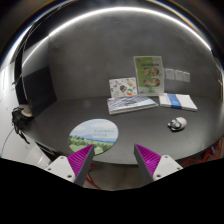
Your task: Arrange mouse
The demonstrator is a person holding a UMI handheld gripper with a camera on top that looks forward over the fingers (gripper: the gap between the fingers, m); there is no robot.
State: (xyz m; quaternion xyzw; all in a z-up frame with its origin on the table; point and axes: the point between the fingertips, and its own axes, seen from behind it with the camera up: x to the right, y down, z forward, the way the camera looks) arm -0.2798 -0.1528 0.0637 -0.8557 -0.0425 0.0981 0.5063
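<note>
I am holding the gripper (113, 158) above the dark table (60, 112), its jaws standing wide and gripping nothing. The mouse (178, 124) is lying well beyond the right finger, untouched; a round mouse pad (93, 133) is sitting just ahead of the left finger, with leaflets (135, 88) farther back. I am judging the arranging not yet begun: reach, grasp and placement all remain.

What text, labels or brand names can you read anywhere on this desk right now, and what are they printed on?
No text is legible.
Upright green leaflet: print too small to read.
Flat booklet beside it: print blurred.
Blue-and-white sheet: nothing readable.
Round mouse pad, ahead of the open fingers: picture only, no words discernible.
Mouse: no brand visible.
</note>
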